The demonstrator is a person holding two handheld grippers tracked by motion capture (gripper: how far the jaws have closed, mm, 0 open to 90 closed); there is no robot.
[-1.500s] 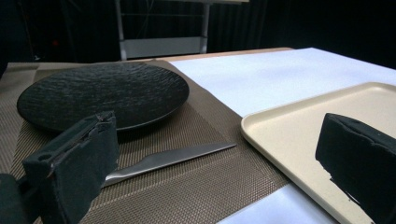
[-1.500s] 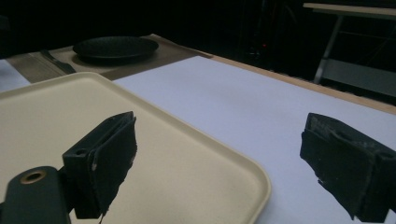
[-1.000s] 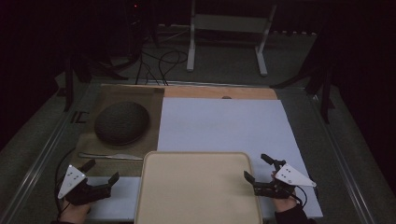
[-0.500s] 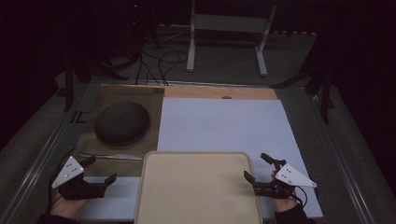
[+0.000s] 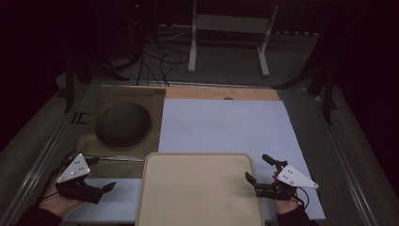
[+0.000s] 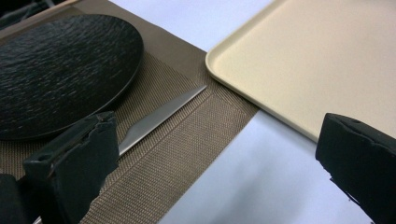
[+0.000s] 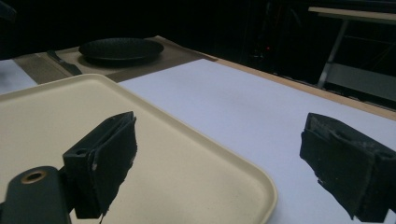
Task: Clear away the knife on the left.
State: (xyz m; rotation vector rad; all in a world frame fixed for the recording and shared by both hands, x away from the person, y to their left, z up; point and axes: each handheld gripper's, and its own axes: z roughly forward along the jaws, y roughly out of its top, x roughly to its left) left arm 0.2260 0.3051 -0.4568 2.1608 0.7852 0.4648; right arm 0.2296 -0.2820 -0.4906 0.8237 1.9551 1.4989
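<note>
Since 1.0 s ago the left tool (image 5: pixel 101 179) has drawn back toward the near-left corner and turned its tips toward the tray (image 5: pixel 200 190); the right tool (image 5: pixel 258 169) shows no shift. Both tools stand with jaws wide apart and hold nothing. The left one straddles the ground between the knife (image 6: pixel 161 116) and the tray's near-left corner, a stance that, by judgement, suits a reach for either. The right one brackets the tray's right rim, 1 jaw over the tray floor and 1 over the white sheet (image 5: pixel 221 122), probably placed to close on that rim.

Count, near to far:
- 2 tools, 1 per hand, at the near edge of the tabletop (image 5: pixel 310 122).
- 1 cream tray, bare, centred between them on the white sheet.
- 1 knife, lying flat on the brown mat (image 5: pixel 150 101), its tip pointing at the tray corner, just beside the plate.
- 1 black plate (image 5: pixel 123 124), bare, set on the mat left of the sheet, as in a place setting.
- 1 white stand (image 5: pixel 228 33) on the floor beyond.
</note>
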